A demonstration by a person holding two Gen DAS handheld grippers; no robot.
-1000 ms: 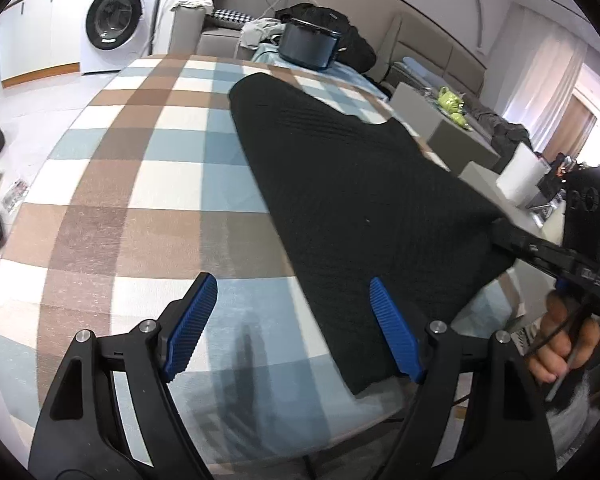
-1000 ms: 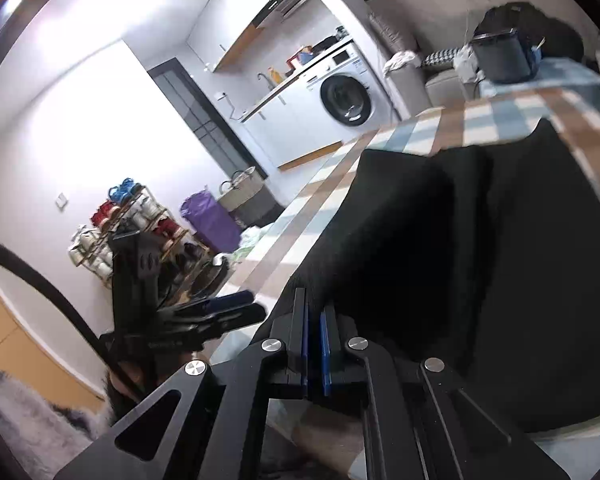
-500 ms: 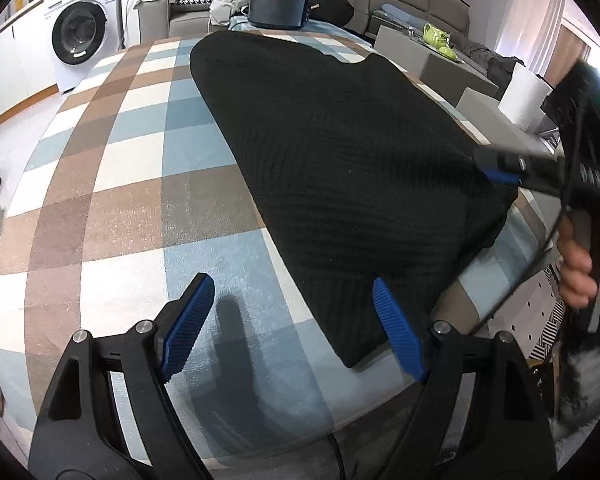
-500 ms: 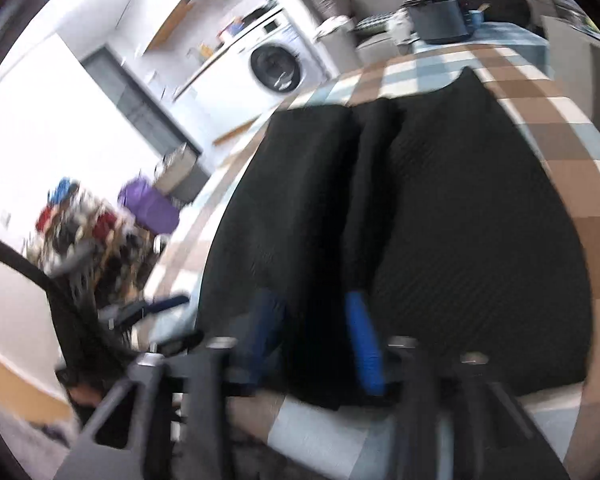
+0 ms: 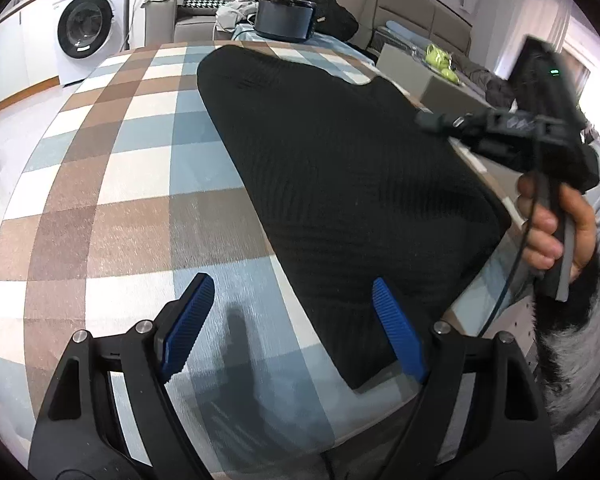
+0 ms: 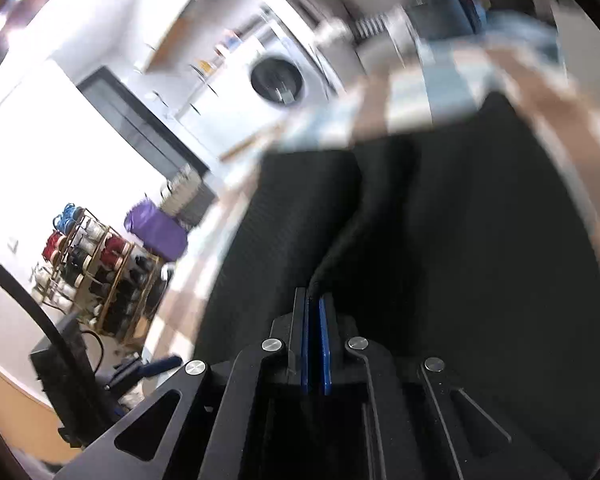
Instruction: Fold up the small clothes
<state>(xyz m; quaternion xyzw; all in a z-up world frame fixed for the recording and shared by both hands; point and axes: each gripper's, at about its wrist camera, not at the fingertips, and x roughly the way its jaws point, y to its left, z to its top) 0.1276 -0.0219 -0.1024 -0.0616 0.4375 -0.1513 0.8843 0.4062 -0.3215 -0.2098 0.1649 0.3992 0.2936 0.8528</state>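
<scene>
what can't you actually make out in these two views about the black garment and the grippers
- Black garment, left wrist view: its near corner runs behind the left gripper's blue pad; what kind of clothing it is stays unclear.
- Right gripper, left wrist view: the tip is small and dark against the cloth; the pinch itself can't be seen.
- Right wrist view: motion blur smears the checked tablecloth and background.
- The garment's underside is hidden throughout.
</scene>
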